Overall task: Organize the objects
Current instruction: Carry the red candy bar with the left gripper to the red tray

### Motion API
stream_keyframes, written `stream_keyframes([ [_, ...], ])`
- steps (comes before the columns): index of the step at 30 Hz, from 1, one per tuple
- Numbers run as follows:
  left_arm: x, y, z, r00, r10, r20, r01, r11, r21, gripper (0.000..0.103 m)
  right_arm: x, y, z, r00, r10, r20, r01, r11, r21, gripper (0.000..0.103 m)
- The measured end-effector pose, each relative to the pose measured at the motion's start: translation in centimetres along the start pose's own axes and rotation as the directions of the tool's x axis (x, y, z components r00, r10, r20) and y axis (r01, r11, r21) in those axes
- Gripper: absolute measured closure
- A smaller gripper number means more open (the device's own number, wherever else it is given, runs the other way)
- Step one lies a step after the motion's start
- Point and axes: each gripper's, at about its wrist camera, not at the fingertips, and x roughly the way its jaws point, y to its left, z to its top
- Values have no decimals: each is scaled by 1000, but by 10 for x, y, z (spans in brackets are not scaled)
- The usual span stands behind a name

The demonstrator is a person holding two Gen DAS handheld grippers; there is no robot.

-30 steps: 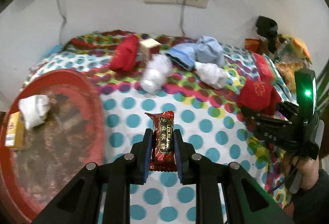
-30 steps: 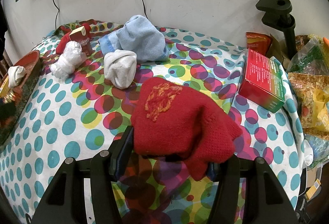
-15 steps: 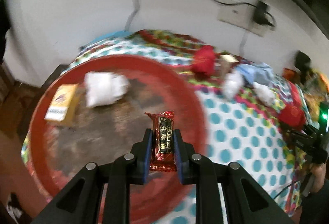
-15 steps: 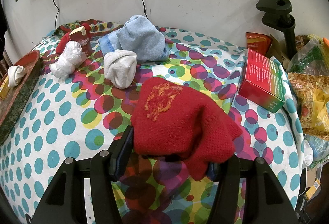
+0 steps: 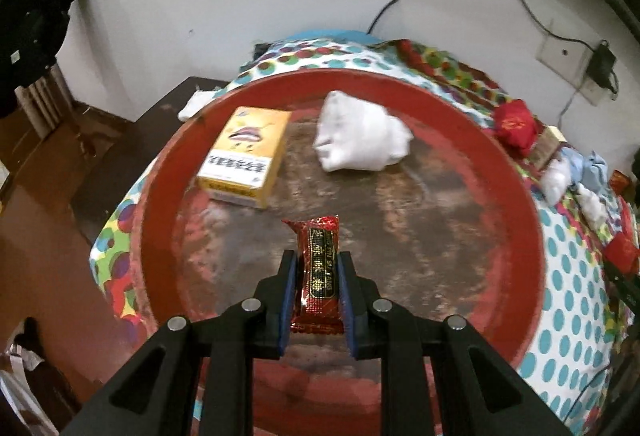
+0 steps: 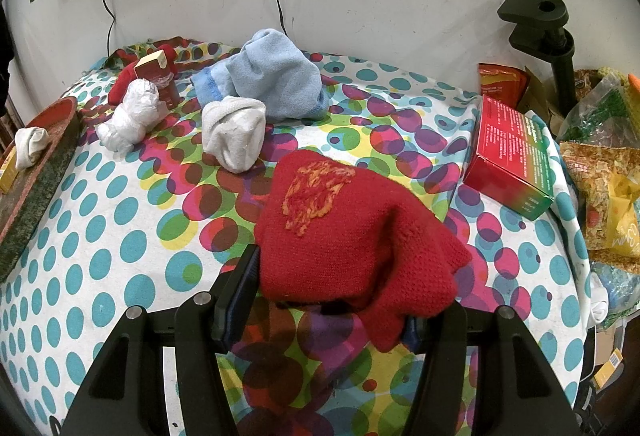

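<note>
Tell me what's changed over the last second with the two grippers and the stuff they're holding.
The left gripper swung from the spotted cloth over to the red tray, carrying the red snack packet without letting go. The yellow box and white sock lie in the tray as before. The right gripper has not moved and still holds the red knitted cloth.

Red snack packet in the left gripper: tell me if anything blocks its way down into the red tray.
Nothing visible does. The left gripper holds the red snack packet over a bare patch of the red tray. The yellow box and white sock bundle lie farther back in the tray, apart from the packet.
</note>
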Motion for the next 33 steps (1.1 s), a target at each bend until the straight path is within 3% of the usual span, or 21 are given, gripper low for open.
stream_keyframes([
  [20,18,46,1,998,35,-52,-42,988,-145,82,0,1,0,1000,0,0,0,1000,-1,46],
  [23,14,46,2,999,16,-45,-22,989,-148,75,0,1,0,1000,0,0,0,1000,-1,46],
  [25,9,44,3,999,30,-37,-35,990,-139,64,0,1,0,1000,0,0,0,1000,-1,46],
  [33,-10,20,1,1000,-11,-24,8,995,-97,64,0,1,0,1000,-1,0,1,1000,-2,46],
])
